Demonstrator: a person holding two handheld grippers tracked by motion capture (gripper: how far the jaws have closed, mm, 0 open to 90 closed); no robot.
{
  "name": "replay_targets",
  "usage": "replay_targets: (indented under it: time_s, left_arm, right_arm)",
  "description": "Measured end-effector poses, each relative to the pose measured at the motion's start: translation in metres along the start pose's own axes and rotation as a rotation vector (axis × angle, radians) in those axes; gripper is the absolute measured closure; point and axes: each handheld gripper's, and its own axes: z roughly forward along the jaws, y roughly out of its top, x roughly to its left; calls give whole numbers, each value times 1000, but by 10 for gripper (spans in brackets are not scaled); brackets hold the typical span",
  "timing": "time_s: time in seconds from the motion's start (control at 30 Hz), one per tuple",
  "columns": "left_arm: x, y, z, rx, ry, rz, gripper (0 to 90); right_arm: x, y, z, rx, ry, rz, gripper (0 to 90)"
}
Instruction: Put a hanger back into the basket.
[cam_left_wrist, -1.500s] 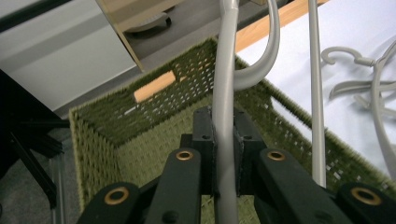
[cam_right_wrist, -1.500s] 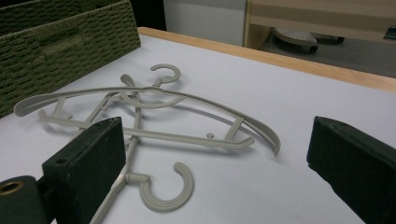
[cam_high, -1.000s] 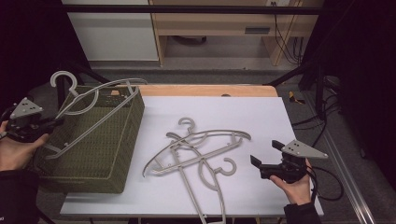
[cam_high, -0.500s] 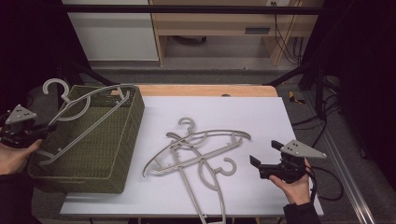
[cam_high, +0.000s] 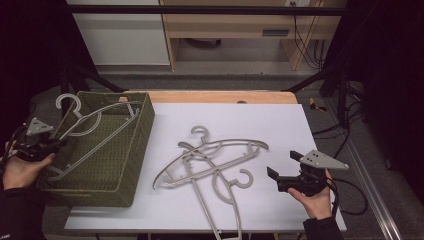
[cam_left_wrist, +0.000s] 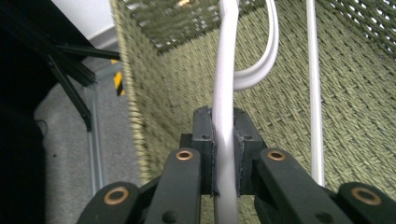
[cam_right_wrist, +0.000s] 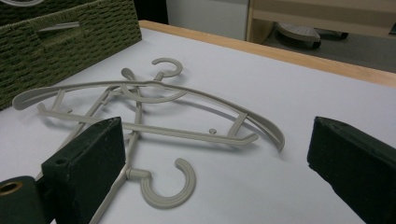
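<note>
Left gripper (cam_high: 47, 146) clamps a grey hanger (cam_high: 95, 131) inside the woven basket (cam_high: 131, 165) at the table's left edge. Right gripper (cam_high: 286, 169), jaws wide apart, empty, hovers near the front right corner, just beside two tangled hangers (cam_high: 212, 162) mid-table.

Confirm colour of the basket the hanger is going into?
Olive green, woven texture. The basket shows best in the high view; the weave is clearest in the left gripper view.

Our left gripper (cam_high: 47, 146) has its jaws clamped tight; our right gripper (cam_high: 283, 171) hovers with jaws spread wide.
</note>
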Motion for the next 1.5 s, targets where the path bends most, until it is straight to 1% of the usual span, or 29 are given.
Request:
replay_targets:
  time_s: [0.1, 0.2, 0.27, 0.33, 0.37, 0.47, 0.53, 0.63, 0.7, 0.73, 0.8, 0.87, 0.93, 0.97, 1.0, 1.03, 1.07, 1.2, 1.23, 1.3, 1.37, 1.43, 1.5]
  left_arm:
    - [-4, -2, 9, 43, -9, -3, 824]
    - [-7, -2, 15, 69, -11, -4, 822]
    - [-8, -3, 20, 81, -27, -21, 820]
    - [-9, -4, 22, 89, -28, -31, 817]
    - [-9, -4, 23, 103, -24, -40, 815]
    - [-9, -5, 24, 124, -19, -60, 795]
    - [-8, -5, 22, 113, -15, -68, 783]
    - [-8, -5, 19, 127, -12, -70, 803]
    - [-7, -6, 17, 127, -5, -75, 804]
    - [-7, -6, 15, 117, -2, -83, 803]
    - [-9, -5, 9, 73, -11, -89, 798]
    - [-14, -2, 1, 14, -26, -96, 776]
    - [-21, 0, -7, -36, -45, -97, 721]
    - [-25, 2, -12, -77, -62, -107, 696]
    - [-28, 3, -14, -101, -75, -116, 675]
    - [-32, 5, -17, -135, -90, -126, 653]
    - [-38, 7, -20, -162, -106, -131, 612]
    - [-54, 14, -27, -229, -153, -148, 501]
    - [-60, 16, -29, -253, -169, -147, 476]
    - [-70, 20, -33, -300, -208, -165, 423]
    - [-78, 22, -35, -334, -233, -182, 379]
    - [-90, 25, -36, -367, -262, -187, 335]
    - [-98, 27, -36, -384, -278, -181, 291]
  right_arm:
    - [0, 0, 0, 0, 1, -2, 46]
    - [0, 0, 0, -1, 1, -1, 45]
    - [0, 0, 0, 0, 1, -1, 45]
    - [0, 0, 0, 0, 0, -1, 45]
    - [0, 0, 0, 2, 0, -1, 45]
    - [0, 0, 0, 2, 2, -6, 45]
    - [0, 0, 0, 0, 1, -2, 45]
    - [0, 0, 0, 2, 5, -4, 45]
    - [1, 0, 1, 2, 3, -2, 45]
    - [1, 0, 1, 1, 4, -3, 45]
    - [1, 0, 0, 0, 7, -3, 45]
    - [1, -1, 1, 1, 5, 3, 45]
    - [0, -1, 2, 4, 1, 1, 45]
    - [0, -1, 2, 5, 2, -2, 45]
    - [0, -1, 2, 3, 1, 2, 45]
    - [0, -1, 2, 2, 0, 2, 45]
    - [0, -1, 2, 1, 1, 2, 45]
    - [0, 0, 1, -4, 0, 3, 44]
    - [0, 0, 1, -5, -1, 4, 44]
    - [-1, -1, 1, -6, -4, 7, 43]
    - [-2, -2, 1, -5, -4, 8, 44]
    - [-3, -2, 1, -4, -5, 7, 43]
    - [-3, -2, 0, -6, -9, 12, 44]
